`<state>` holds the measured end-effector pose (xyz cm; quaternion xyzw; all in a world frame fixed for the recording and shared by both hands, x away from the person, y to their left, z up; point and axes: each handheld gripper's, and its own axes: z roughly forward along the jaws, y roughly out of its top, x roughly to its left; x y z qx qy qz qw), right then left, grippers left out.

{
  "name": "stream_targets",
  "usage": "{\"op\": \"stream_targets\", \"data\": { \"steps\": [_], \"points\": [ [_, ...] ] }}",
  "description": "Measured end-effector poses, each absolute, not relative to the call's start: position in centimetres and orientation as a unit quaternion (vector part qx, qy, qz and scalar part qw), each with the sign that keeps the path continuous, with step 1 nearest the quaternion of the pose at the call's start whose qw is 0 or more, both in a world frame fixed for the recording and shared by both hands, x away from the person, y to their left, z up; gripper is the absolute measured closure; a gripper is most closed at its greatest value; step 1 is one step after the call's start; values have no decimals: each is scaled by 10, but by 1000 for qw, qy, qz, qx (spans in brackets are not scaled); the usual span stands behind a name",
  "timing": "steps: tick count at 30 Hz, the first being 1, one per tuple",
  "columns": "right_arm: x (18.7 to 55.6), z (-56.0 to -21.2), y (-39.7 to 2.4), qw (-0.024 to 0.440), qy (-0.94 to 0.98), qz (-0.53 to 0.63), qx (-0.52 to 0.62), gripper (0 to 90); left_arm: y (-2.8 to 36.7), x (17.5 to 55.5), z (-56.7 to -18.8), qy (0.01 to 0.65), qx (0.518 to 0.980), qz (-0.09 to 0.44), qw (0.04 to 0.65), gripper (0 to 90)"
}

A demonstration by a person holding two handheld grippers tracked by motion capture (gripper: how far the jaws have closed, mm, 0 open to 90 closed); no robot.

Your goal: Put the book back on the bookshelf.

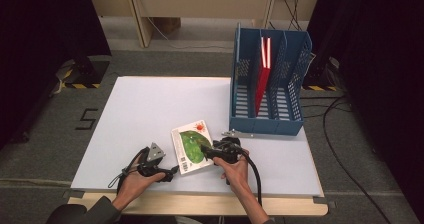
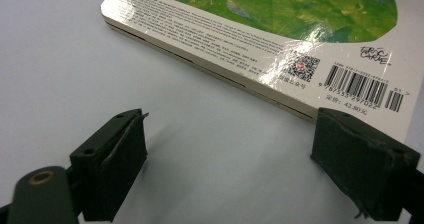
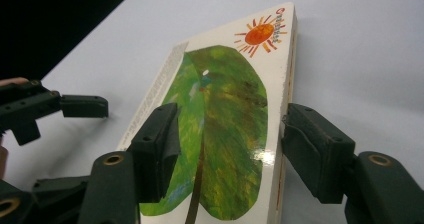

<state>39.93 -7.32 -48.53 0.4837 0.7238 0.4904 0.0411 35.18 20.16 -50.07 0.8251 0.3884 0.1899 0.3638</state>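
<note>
Currently a picture book with a green leaf and a small sun on its cover is seen flat on the white table, near the front edge, between the two hands. Its long axis is angled from the near edge of the table toward the blue file rack at the far right, where a red book is already stood upright in a slot.

The right gripper is placed at the book's right long edge. In the right gripper view its jaws are seen parted, one pad over the cover and the other just outside the edge, so the book's side lies between them; firm pressing on the book cannot be confirmed, so it is read as released, not yet a grasp. The book's length is seen running away from this gripper, toward the sun corner.

The left gripper is held low on the table at the book's near-left corner. Its jaws are wide apart with nothing between them except bare table; the barcode corner of the book is seen just ahead of the right-hand pad.

The right gripper is judged the nearer and better aligned. The coming move is judged to depend on the pinch being made across the book's thin right edge, with the left gripper ready to steady the opposite corner.
</note>
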Motion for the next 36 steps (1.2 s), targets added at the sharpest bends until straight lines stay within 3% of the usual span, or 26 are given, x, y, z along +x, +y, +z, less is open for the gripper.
{"op": "stream_targets", "data": {
  "steps": [12,22,36],
  "points": [
    [395,-462,-69,48,712,525,464,494,201,351,-500,387,825,200,360,117],
    [387,-436,-53,65,720,550,419,616,203,349,-501,387,823,205,363,123],
    [380,-414,-21,86,741,557,366,645,196,349,-502,389,816,223,364,106]
  ]
}}
